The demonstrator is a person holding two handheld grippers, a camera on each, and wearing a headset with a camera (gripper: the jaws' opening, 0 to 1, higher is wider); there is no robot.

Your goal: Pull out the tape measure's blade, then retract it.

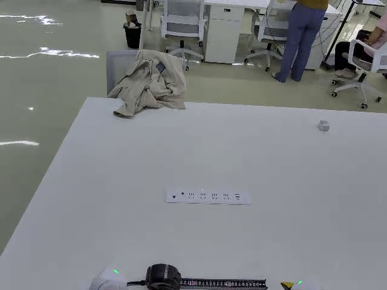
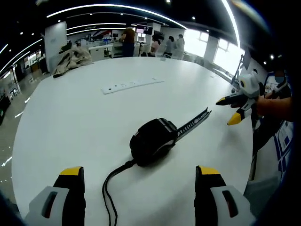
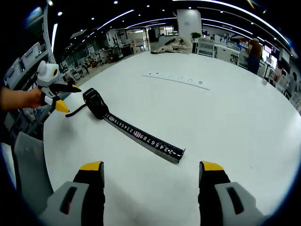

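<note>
Tape measure [image 1: 163, 277] lies at the near edge of the counter [image 1: 121, 181], left of centre in head view. Nothing grips it.

Case [image 2: 153, 139]: black, resting on the counter. A black cord [image 2: 110, 188] trails from its back twd the L gripper and curls on the counter.

Blade [image 3: 143, 136]: out of the case, lying flat, printed side up, running right from the case. Its end is free, on the counter, short of the R gripper.

L gripper [image 2: 138, 170]: jaws wide apart, empty. Yellow tips stand either side of the cord, just behind the case, no contact. In right gripper view it sits left of the case, hand-held, tips parted.

R gripper [image 3: 151, 165]: jaws wide apart, empty. The blade end lies ahead of the tips, no contact. In left gripper view it is beyond the blade end at right, hand-held, tips parted; cannot tell if it is above or on the counter.

Strip [image 1: 208, 197]: white power strip, flat, mid-counter, well far of the tape measure, approx parallel to the near edge.

Small grey obj [image 1: 323, 125]: far right on the counter, too small to ID.

Jacket [image 1: 148, 81]: beige, heaped over a chair [image 1: 118, 66] at the far left edge, its hem spilling onto the counter.

Bkgd: a person [image 1: 302, 30] stands by white desks, far right.
</note>
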